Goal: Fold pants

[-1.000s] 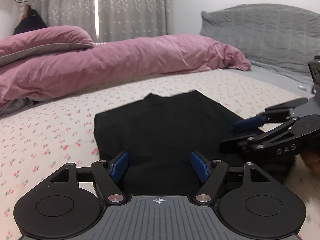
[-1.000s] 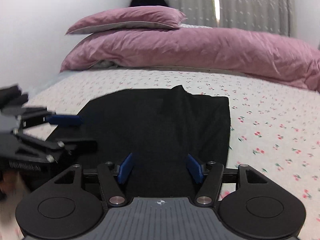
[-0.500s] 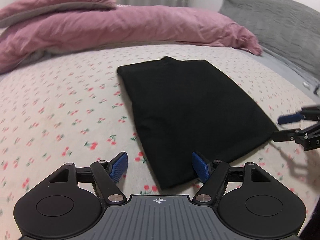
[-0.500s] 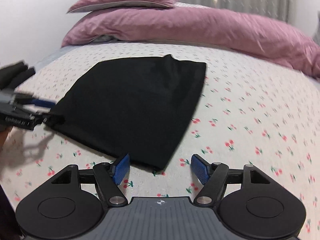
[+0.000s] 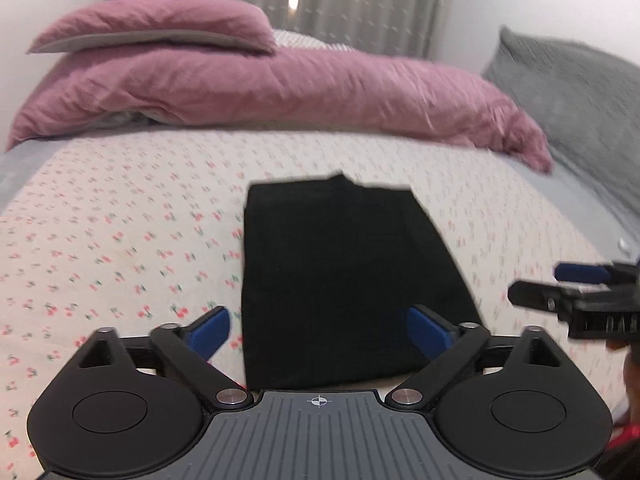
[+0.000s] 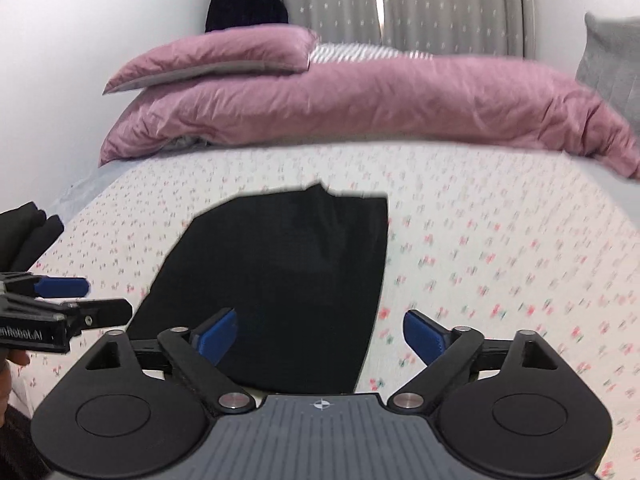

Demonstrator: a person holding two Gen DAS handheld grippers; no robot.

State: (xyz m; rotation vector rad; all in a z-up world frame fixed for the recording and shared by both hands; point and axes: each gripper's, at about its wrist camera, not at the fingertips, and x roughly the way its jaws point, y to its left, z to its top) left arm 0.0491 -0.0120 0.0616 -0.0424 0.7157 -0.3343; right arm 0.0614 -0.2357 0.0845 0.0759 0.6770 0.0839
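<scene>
Left wrist view: left gripper [image 5: 318,330] jaws spread wide, gripping nothing, above near edge of folded black pants [image 5: 340,272] flat on floral bedsheet [image 5: 120,240] (right gripper [image 5: 568,284] side-on at right edge, also apart from cloth).

Right wrist view: right gripper [image 6: 318,334] jaws wide apart, empty; pants [image 6: 288,280] ahead, left of centre; pink duvet [image 6: 380,104] behind.

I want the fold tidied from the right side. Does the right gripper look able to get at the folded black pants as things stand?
Probably yes: the right gripper is open, the folded black pants lie flat on the floral sheet ahead, nothing between.
</scene>
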